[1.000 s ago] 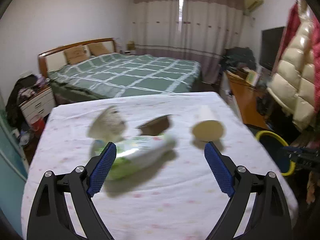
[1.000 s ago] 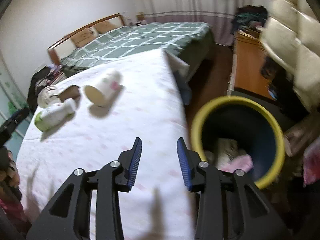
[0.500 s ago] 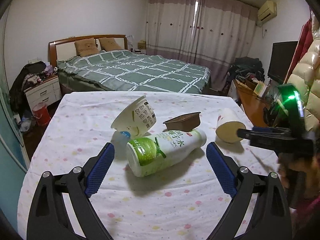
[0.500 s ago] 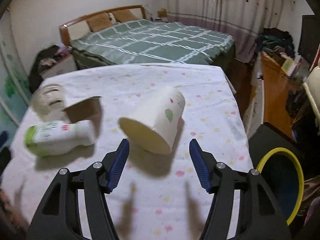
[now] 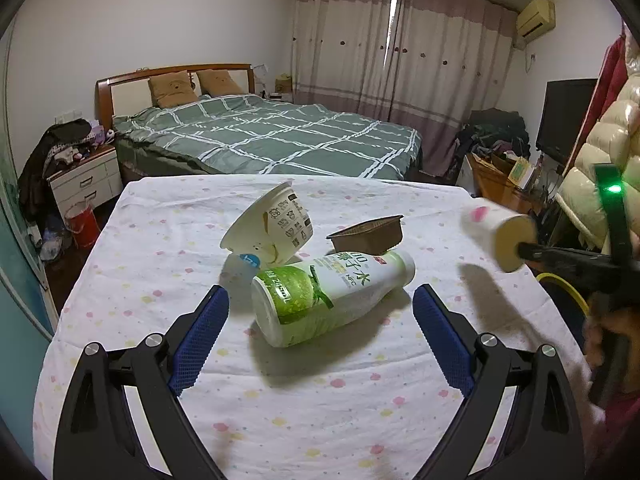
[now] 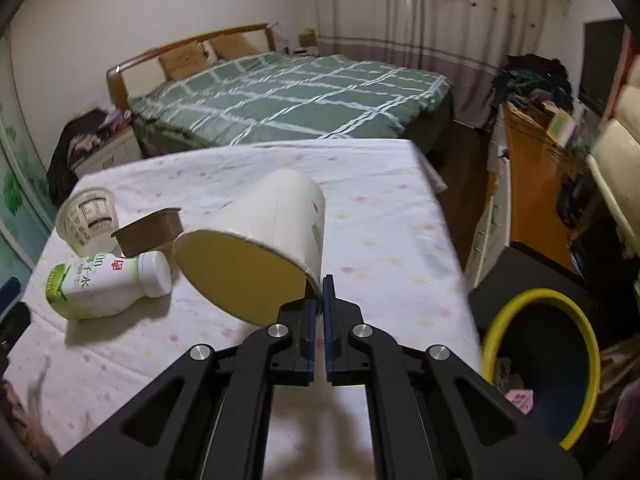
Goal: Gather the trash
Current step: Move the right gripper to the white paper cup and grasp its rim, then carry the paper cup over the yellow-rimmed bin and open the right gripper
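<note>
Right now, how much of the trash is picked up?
Some trash already lies in the yellow-rimmed bin. The right gripper has just closed on the paper cup's rim, lifting it. Left on the table: green bottle, printed cup, brown tray. The left gripper is open by the bottle.

We see our right gripper (image 6: pixel 319 294) pinching the rim of a paper cup (image 6: pixel 260 244) above the counter (image 6: pixel 384 220), having just closed, with the yellow-rimmed bin (image 6: pixel 540 364) at lower right.
</note>
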The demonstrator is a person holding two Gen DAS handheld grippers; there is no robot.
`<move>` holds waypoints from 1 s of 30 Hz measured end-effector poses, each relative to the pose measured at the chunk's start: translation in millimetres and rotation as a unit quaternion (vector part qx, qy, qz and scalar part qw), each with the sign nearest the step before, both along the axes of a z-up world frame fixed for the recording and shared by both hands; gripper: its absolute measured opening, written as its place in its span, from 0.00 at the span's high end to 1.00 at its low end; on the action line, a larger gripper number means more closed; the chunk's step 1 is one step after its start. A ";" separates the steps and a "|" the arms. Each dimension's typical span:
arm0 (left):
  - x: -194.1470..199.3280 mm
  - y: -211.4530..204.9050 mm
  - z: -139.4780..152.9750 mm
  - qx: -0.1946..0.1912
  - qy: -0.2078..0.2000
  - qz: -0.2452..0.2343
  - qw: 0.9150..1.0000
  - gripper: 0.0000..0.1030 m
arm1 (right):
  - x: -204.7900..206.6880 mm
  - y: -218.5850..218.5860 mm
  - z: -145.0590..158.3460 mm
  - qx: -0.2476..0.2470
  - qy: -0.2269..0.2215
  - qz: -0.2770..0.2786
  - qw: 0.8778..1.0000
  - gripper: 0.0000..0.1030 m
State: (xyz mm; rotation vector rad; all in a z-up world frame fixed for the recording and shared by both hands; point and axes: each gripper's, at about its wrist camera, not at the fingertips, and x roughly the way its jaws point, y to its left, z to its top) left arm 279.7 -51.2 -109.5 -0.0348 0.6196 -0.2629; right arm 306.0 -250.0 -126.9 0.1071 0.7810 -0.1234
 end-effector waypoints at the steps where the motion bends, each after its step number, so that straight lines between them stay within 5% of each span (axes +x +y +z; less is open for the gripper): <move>1: 0.2 0.1 0.2 0.000 0.000 -0.001 1.000 0.11 | -8.4 -11.9 1.8 0.006 -0.002 -0.012 1.000 0.97; 15: 2.9 -7.0 -4.7 0.013 0.007 -0.007 1.000 0.11 | -93.1 -160.6 -49.7 0.031 0.056 -0.203 0.977 0.97; 18: 5.1 -7.4 -6.1 0.014 0.010 -0.007 1.000 0.11 | -97.1 -174.1 -61.2 0.039 0.070 -0.222 0.972 0.95; 22: 7.7 -7.2 -8.3 0.012 0.014 -0.008 1.000 0.11 | -97.2 -173.1 -68.6 0.047 0.075 -0.223 0.971 0.70; 30: 19.4 -4.9 -19.6 0.009 0.043 -0.003 0.999 0.11 | -95.1 -161.4 -68.9 0.053 0.071 -0.204 0.975 0.67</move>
